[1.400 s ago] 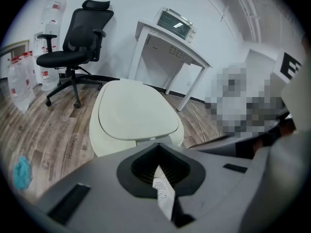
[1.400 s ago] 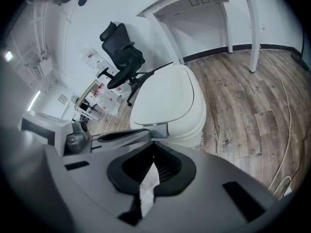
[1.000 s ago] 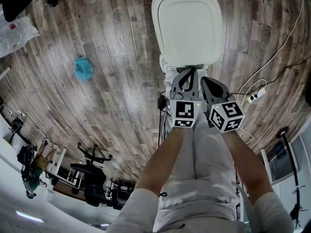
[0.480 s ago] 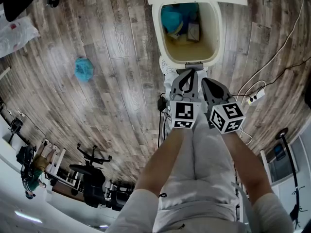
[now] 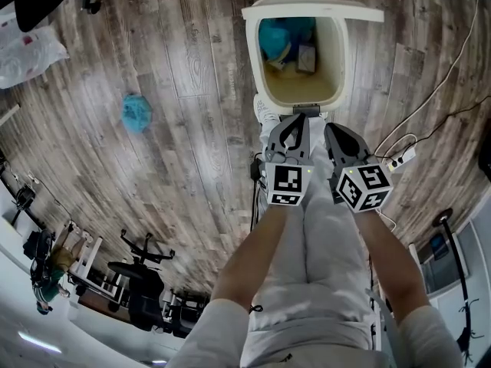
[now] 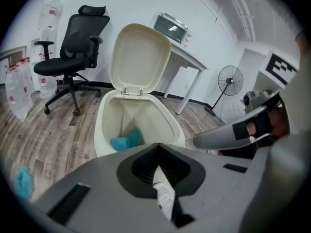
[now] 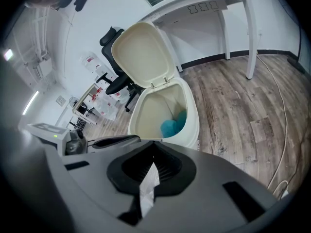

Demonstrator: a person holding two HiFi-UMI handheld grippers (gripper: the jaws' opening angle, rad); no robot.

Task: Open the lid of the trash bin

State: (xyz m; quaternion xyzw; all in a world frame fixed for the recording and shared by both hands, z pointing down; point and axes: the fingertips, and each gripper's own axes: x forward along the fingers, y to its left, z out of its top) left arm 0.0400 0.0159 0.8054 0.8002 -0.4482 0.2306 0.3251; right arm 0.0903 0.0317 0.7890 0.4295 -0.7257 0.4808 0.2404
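Wood floor (image 5: pixel 192 152). Bin (image 5: pixel 251 60) stands on it, just ahead of the person's legs. Lid (image 5: pixel 313 9) is raised, upright on the hinge at the far rim, so the bin is open. Left gripper (image 5: pixel 298 117) and right gripper (image 5: pixel 328 129) are side by side near the bin's front rim. Each has its jaws pressed together and holds nothing. Blue wad (image 5: pixel 274 37) lies inside the bin at the far end. Floor wad (image 5: pixel 136 112), also blue, lies well left of the bin.

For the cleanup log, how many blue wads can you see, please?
2 blue wads: one on the floor, left of the trash bin; one inside it. Others may lie hidden deeper.
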